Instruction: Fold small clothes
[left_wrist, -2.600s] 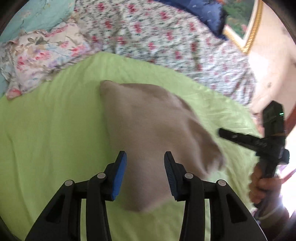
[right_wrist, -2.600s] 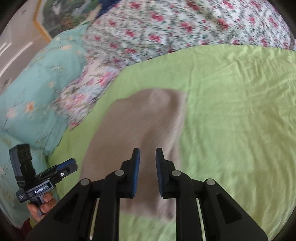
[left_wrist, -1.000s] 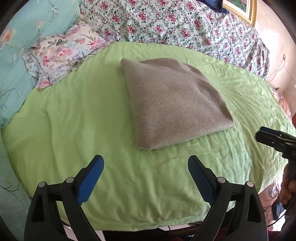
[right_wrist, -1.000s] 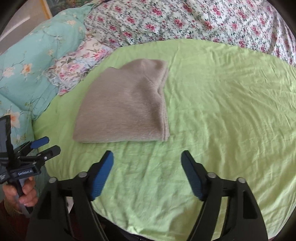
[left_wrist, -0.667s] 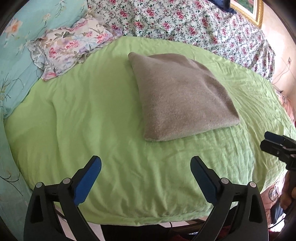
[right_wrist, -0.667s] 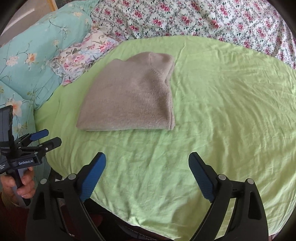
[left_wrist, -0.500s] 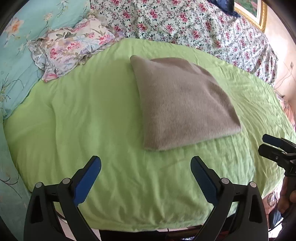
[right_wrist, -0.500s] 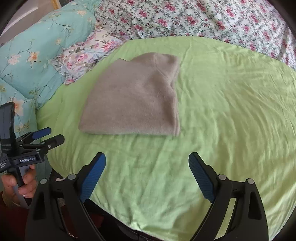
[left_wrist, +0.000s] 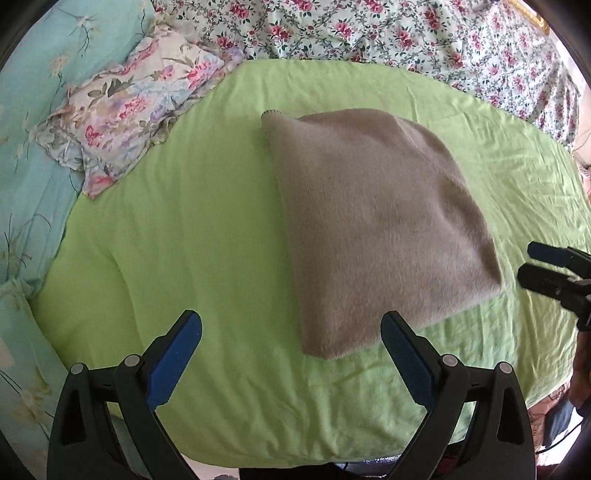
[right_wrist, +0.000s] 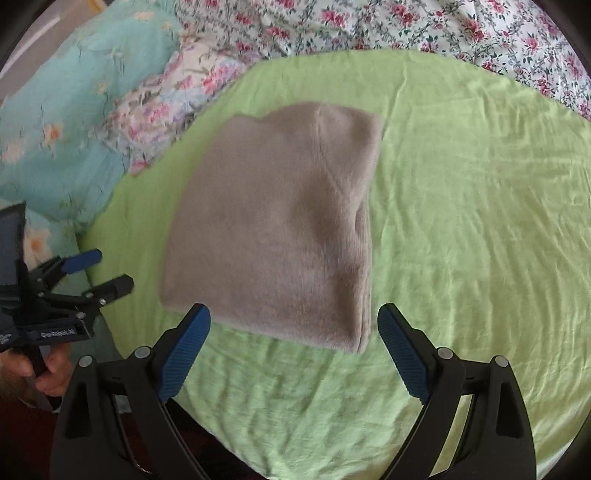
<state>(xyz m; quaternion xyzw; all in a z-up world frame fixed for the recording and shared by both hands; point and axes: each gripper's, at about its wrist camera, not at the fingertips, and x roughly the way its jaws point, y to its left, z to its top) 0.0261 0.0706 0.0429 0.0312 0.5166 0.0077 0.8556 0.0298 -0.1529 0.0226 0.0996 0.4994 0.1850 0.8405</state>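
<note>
A folded beige fleece garment (left_wrist: 373, 229) lies flat on the green sheet (left_wrist: 199, 229); it also shows in the right wrist view (right_wrist: 280, 229). My left gripper (left_wrist: 291, 325) is wide open and empty, just short of the garment's near left corner. My right gripper (right_wrist: 293, 317) is wide open and empty, its fingers either side of the garment's near edge. The left gripper also appears at the left of the right wrist view (right_wrist: 98, 271), and the right gripper at the right edge of the left wrist view (left_wrist: 532, 266).
A floral pillow (left_wrist: 136, 107) lies at the sheet's far left. A teal flowered cover (right_wrist: 74, 110) lies left of it. A rose-print bedspread (left_wrist: 388, 40) lies behind. The sheet's front edge (left_wrist: 295, 458) drops off just below my grippers.
Both grippers let go of the garment, opened wide and pulled back from it. Over the last half second both have moved closer to its near edge again.
</note>
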